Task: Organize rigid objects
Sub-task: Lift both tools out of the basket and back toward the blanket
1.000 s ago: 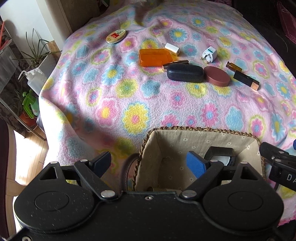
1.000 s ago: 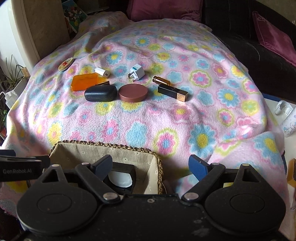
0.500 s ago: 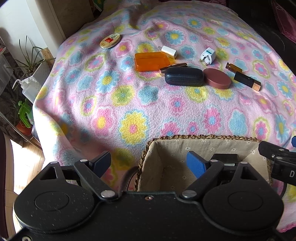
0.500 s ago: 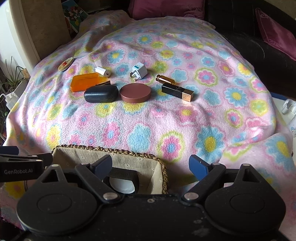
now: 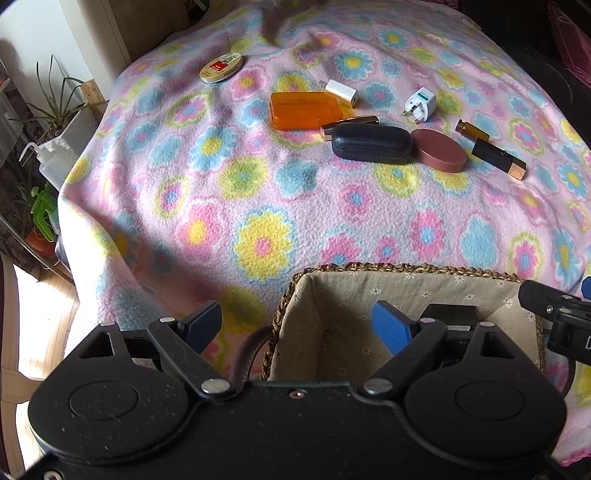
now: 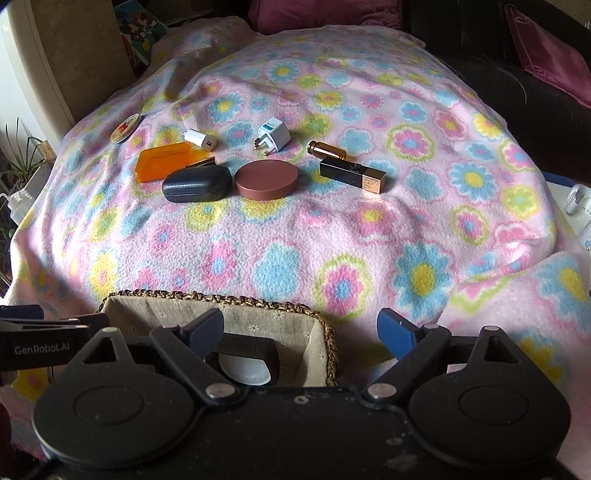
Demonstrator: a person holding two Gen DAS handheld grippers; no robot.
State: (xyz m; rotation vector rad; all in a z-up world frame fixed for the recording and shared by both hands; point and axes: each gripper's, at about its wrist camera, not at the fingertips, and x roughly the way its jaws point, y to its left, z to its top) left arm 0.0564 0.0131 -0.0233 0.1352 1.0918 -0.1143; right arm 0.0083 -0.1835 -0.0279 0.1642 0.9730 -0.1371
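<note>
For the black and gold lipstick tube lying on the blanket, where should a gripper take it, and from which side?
Grip the black lipstick tube across its narrow width at mid-length, coming down from above. It lies flat, its flat long sides suit the pads, and the small amber bottle just behind crowds a low approach. The right gripper, open, looks better placed.

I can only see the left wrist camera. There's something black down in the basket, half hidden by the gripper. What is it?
Observer: In the right wrist view the black piece arches over a white rounded object inside the basket. I cannot tell what it is.
Operator: Is there anything behind the blanket, up in the far left corner?
Observer: Yes, a cartoon picture book sits behind the blanket, beside a beige panel.
</note>
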